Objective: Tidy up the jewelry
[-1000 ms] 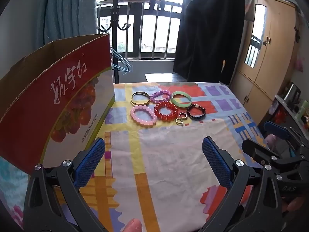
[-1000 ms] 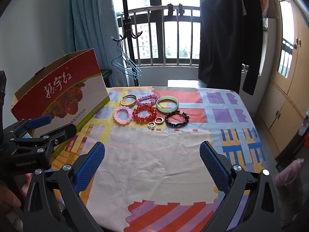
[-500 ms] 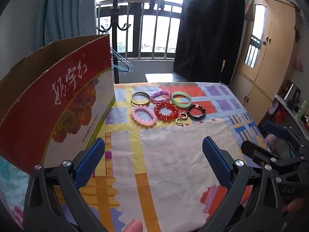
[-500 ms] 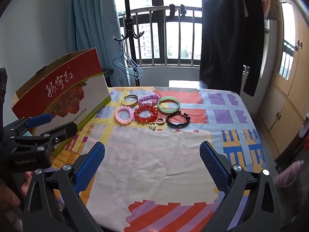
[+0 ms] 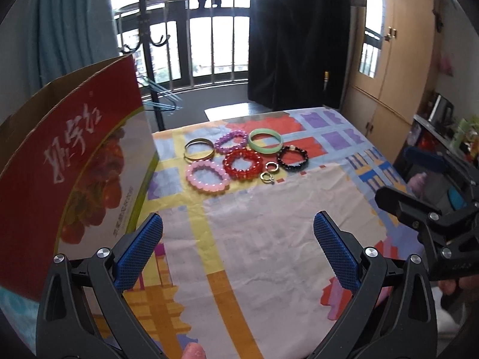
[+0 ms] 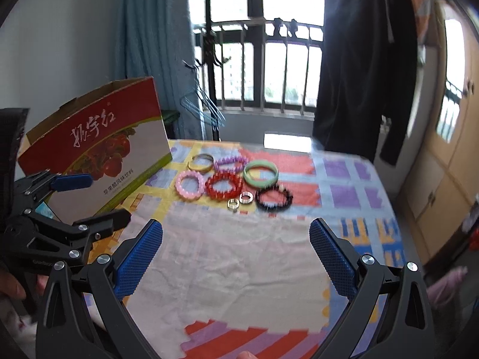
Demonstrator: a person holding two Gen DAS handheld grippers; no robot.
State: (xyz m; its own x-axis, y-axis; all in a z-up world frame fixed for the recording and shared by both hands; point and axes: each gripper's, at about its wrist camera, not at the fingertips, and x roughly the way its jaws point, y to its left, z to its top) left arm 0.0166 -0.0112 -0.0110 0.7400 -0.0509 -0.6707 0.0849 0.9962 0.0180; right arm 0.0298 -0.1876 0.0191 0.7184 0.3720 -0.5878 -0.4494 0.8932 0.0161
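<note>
Jewelry lies in a cluster at the far middle of the patterned tablecloth (image 5: pixel 269 239): a gold bangle (image 5: pixel 199 149), a purple bead bracelet (image 5: pixel 232 140), a green bangle (image 5: pixel 265 140), a pink bead bracelet (image 5: pixel 207 176), a red bead bracelet (image 5: pixel 243 164), a black bead bracelet (image 5: pixel 292 158) and two small rings (image 5: pixel 269 172). My left gripper (image 5: pixel 238 254) hangs open near the table's front, well short of the cluster. My right gripper (image 6: pixel 236 257) is open too, with the red bracelet (image 6: pixel 224 185) and the rings (image 6: pixel 239 201) ahead of it.
A red and white cardboard box (image 5: pixel 69 173) with an open top stands along the table's left side. Behind the table are a coat stand (image 6: pixel 209 59), a dark hanging garment (image 6: pixel 365 74) and a wooden wardrobe (image 5: pixel 395 59) at the right.
The right gripper has moved forward and tilted up a little, so the jewelry sits lower and larger in its view. The left gripper has shifted slightly. Both stay open.
</note>
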